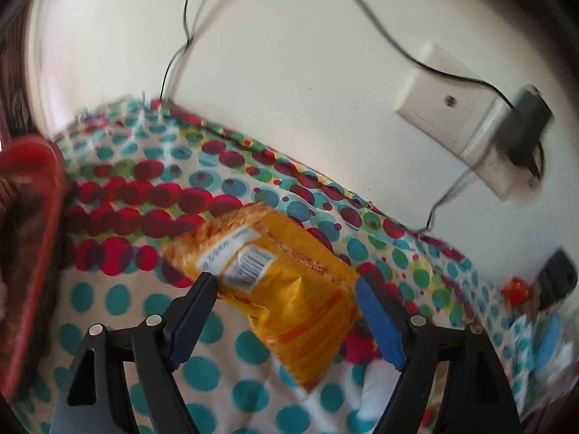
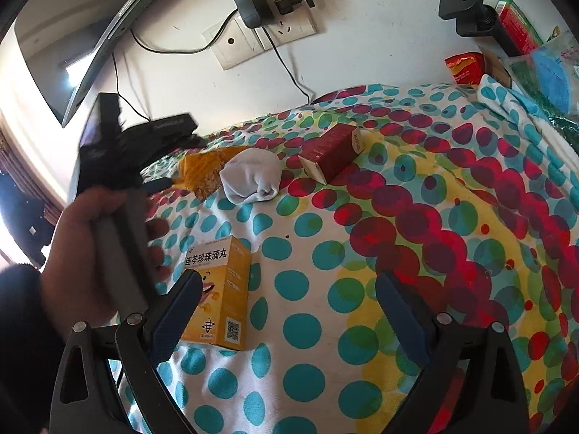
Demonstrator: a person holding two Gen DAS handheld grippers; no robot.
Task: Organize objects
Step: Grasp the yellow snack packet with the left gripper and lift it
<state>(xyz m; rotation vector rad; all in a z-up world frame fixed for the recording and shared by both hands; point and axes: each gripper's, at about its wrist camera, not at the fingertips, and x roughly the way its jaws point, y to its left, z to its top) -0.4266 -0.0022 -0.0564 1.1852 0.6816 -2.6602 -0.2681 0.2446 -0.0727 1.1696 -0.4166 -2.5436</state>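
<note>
Left wrist: yellow snack bag [image 1: 286, 289] lies on the dotted bedspread [image 1: 119, 300] toward the wall edge, red basket [image 1: 32, 217] just off to the side. Light, crinkly, slippery, so pinch across the middle. Left tongs [image 1: 286, 300] wide open, straddling the bag, pads not pressing.
Right wrist: right tongs [image 2: 289, 311] open, empty; yellow box [image 2: 220, 293] beside one finger [image 2: 177, 307], stiff and easy. White sock [image 2: 253, 177] and red box [image 2: 333, 152] sit further back.

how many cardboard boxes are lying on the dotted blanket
2: a yellow box by the right gripper's near finger, and a dark red box farther back beside the white sock. Clutter at the far corner may hide more.
</note>
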